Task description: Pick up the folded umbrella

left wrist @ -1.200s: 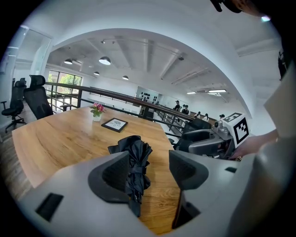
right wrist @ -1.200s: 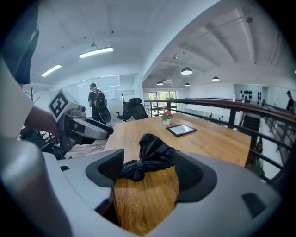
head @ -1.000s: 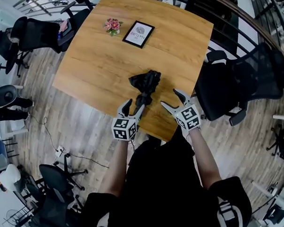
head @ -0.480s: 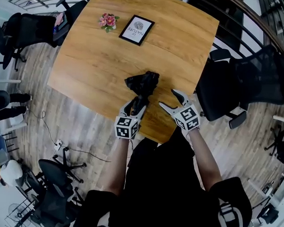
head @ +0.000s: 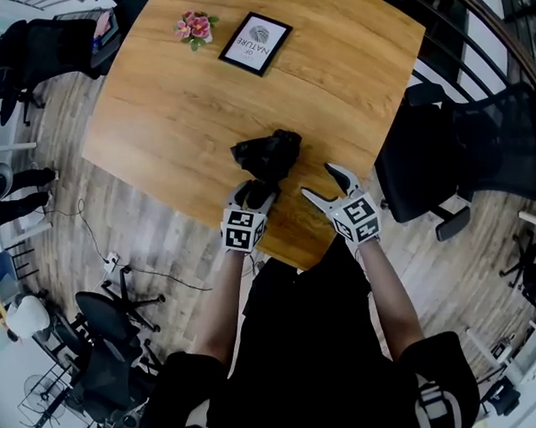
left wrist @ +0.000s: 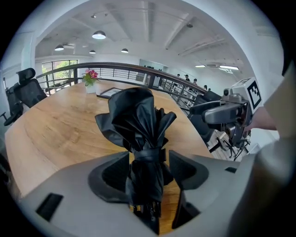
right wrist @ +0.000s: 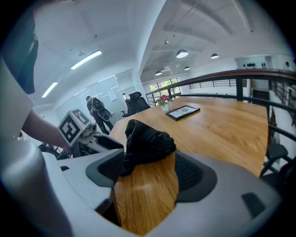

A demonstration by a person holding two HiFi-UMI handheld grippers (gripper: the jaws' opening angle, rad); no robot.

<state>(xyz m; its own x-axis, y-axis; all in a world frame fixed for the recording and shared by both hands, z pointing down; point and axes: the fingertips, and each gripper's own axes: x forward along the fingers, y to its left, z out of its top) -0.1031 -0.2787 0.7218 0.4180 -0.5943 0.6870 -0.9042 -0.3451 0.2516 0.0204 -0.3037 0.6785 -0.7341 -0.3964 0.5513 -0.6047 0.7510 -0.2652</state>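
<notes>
The folded black umbrella (head: pixel 267 155) lies on the wooden table (head: pixel 175 106) near its front edge, strap-bound handle end toward me. My left gripper (head: pixel 250 197) has its two jaws closed in on that handle end; in the left gripper view the umbrella (left wrist: pixel 138 134) fills the gap of the left gripper (left wrist: pixel 148 170), pads pressed against its sides. My right gripper (head: pixel 320 182) stands open just right of the umbrella, over bare wood. In the right gripper view the umbrella (right wrist: pixel 147 142) lies ahead of the empty right gripper (right wrist: pixel 149 170), beside the left gripper (right wrist: pixel 102 141).
A framed picture (head: pixel 256 44) and a small pot of pink flowers (head: pixel 193 27) sit at the table's far side. A black office chair (head: pixel 460 147) stands close at the right, more chairs (head: pixel 30 50) at the left. A railing curves behind the table.
My left gripper has moved forward over the umbrella's handle end and its jaws have narrowed onto it. The right gripper has stayed open in about the same place.
</notes>
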